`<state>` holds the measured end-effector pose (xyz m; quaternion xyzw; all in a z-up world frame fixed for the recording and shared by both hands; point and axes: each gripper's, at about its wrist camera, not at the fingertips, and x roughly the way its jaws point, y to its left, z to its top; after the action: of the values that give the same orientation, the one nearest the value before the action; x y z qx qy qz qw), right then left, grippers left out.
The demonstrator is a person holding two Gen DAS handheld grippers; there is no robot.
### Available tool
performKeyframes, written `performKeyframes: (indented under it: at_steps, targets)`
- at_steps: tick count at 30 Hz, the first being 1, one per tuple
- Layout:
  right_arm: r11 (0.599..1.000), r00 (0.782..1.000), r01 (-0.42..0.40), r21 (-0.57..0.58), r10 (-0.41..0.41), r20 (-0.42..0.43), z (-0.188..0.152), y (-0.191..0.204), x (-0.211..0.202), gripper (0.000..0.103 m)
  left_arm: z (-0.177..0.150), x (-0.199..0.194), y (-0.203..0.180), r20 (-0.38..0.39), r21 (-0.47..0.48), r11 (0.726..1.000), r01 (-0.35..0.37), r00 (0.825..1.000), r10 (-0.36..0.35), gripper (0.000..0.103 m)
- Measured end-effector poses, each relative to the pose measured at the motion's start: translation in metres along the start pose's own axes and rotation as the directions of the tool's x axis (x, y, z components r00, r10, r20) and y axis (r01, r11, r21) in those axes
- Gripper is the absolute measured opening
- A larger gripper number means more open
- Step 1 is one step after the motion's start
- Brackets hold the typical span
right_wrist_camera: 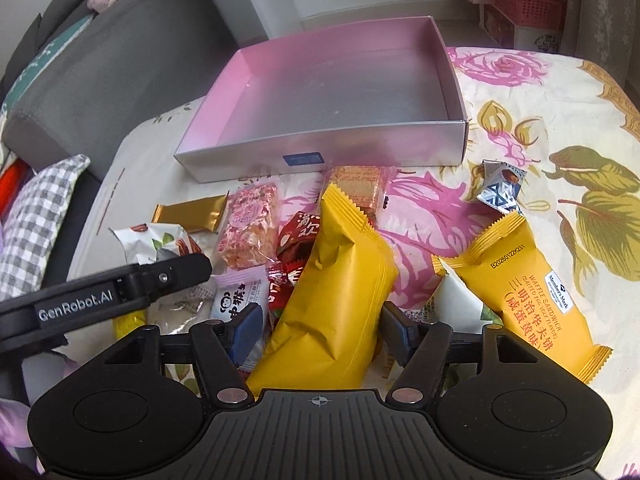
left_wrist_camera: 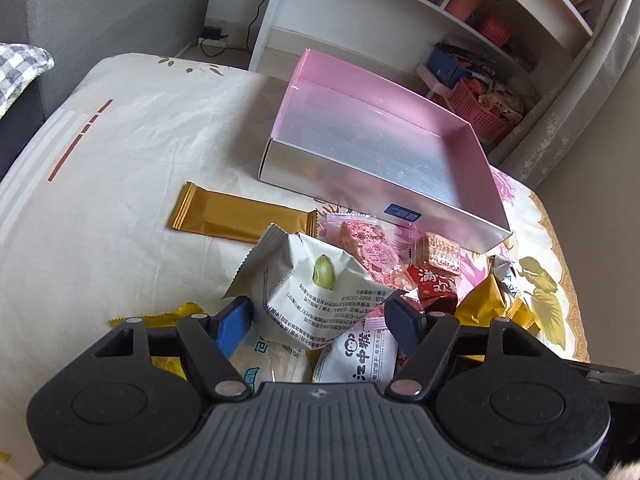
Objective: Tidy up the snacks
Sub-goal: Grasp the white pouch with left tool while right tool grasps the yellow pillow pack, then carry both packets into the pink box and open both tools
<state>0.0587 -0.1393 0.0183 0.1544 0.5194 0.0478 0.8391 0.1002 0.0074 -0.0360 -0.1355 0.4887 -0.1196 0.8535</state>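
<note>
We're clamping our left gripper (left_wrist_camera: pixel 320 316) on the white pistachio packet (left_wrist_camera: pixel 308 292) and our right gripper (right_wrist_camera: pixel 320 330) on a yellow packet (right_wrist_camera: pixel 340 280), both in the snack pile before the pink box (right_wrist_camera: pixel 454 80)

A white shelf unit (left_wrist_camera: pixel 400 20) stands behind the floral bedsheet (left_wrist_camera: pixel 120 160), a red plastic basket (left_wrist_camera: pixel 480 112) at its foot. Left of the sheet lie a checked pillow (right_wrist_camera: pixel 36 216) and grey sofa (right_wrist_camera: pixel 120 60).
</note>
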Motion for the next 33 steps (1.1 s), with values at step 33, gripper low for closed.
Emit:
performKeyframes:
  at_steps: [33]
  targets:
    - [0.943, 0.96, -0.234, 0.237, 0.184, 0.213, 0.066, -0.05, -0.044, 0.038, 0.05, -0.018, -0.017, 0.12, -0.029, 0.998, 0.064, 0.991, -0.06, 0.049]
